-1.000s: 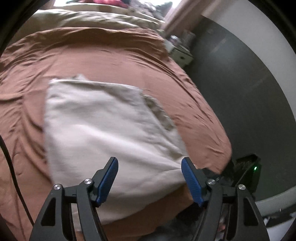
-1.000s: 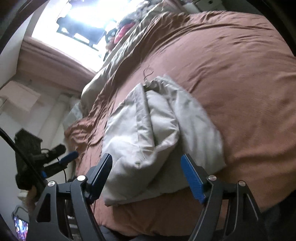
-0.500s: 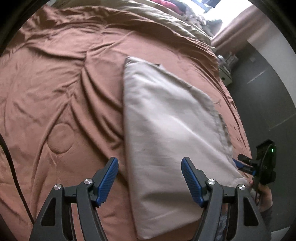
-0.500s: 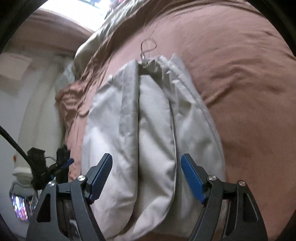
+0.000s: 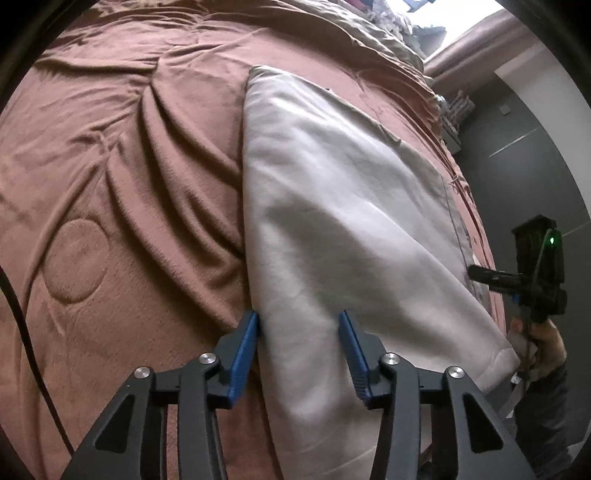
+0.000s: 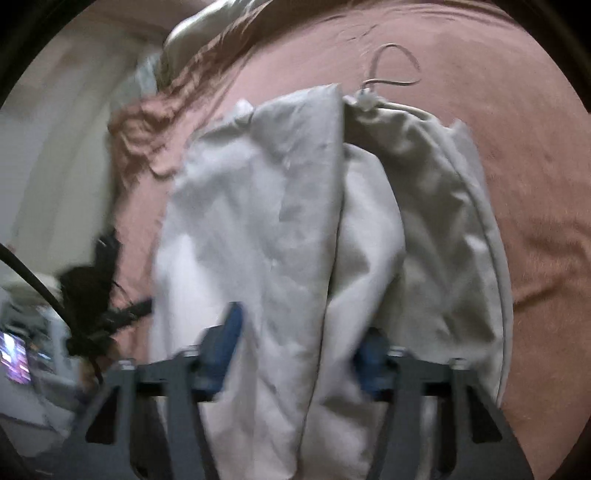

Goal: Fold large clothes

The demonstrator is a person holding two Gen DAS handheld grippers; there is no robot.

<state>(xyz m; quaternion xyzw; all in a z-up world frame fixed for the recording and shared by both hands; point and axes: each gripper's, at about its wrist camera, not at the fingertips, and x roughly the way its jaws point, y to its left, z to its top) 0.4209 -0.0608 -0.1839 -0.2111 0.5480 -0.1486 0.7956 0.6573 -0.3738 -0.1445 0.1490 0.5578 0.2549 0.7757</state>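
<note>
A folded beige garment (image 5: 343, 221) lies on a brown bedspread (image 5: 110, 166). My left gripper (image 5: 298, 347) is partly closed around the garment's near left edge, blue pads touching cloth on both sides. In the right wrist view the same garment (image 6: 295, 229) shows its folded layers and a drawstring loop (image 6: 395, 66) at the far end. My right gripper (image 6: 299, 347) straddles the near end of the folds, jaws narrowed with cloth bunched between them. This view is blurred by motion.
The right gripper and the hand holding it (image 5: 532, 291) show at the bed's right edge in the left view. A dark wall (image 5: 524, 166) and a small shelf (image 5: 452, 114) lie beyond. A beige duvet (image 5: 351, 26) lies at the bed's far end.
Both grippers have moved down onto the garment's near edge. Their jaws have narrowed from wide open, with cloth now between the pads.
</note>
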